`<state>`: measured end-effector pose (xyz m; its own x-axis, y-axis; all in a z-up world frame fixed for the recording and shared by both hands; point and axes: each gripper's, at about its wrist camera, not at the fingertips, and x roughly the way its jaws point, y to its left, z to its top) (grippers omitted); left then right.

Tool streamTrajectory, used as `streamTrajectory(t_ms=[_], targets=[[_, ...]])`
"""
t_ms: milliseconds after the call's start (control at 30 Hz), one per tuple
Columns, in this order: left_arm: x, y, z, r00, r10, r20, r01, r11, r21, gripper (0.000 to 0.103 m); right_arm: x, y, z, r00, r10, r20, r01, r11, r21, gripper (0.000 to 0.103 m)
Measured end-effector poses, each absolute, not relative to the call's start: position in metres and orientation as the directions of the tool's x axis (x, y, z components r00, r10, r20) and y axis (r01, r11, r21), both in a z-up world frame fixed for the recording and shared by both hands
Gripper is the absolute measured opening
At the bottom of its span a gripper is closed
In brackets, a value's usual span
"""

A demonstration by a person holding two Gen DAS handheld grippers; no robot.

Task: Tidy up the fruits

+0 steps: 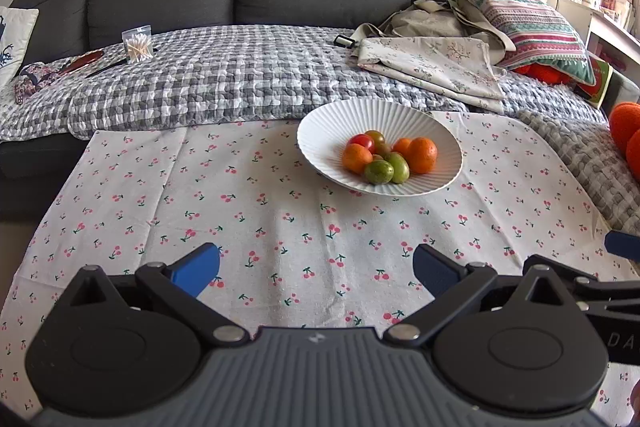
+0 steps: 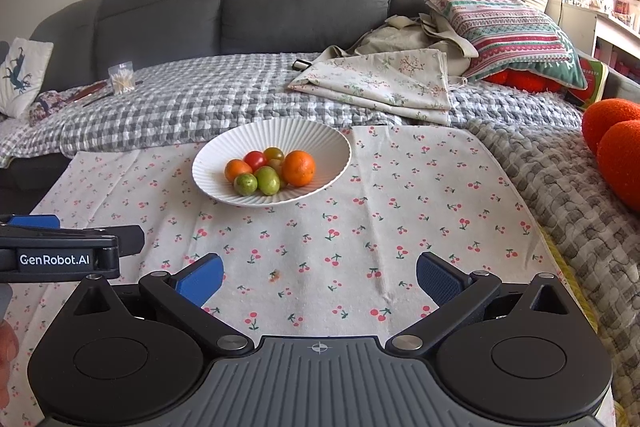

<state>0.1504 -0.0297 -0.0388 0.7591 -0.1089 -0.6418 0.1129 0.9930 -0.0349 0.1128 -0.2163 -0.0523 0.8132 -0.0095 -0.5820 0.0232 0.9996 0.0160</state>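
While both tongs (image 1: 316, 273) (image 2: 320, 277) gape empty, oranges, seemingly tomatoes fill ribbed bowl (image 1: 320, 131).

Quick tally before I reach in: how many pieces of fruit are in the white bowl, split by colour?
In the white bowl:
Orange: 3, the third shows only in the left view
Red: 1
Green: 2
Mixed red-green: 1
Total: 7 that I can count clearly; one or two more partly hidden small pieces sit in the middle of the pile.
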Motion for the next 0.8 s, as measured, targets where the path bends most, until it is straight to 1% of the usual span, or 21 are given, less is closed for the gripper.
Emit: streamTrajectory(t_ms=[800], targets=[[0.1463,-0.0339,-0.0368,0.772,-0.128,-0.623,0.146,0.989,-0.023,0.102,0.1128,-0.2168,-0.0525,0.813,-0.010,-0.582,0.023,1.000,0.014,0.103]])
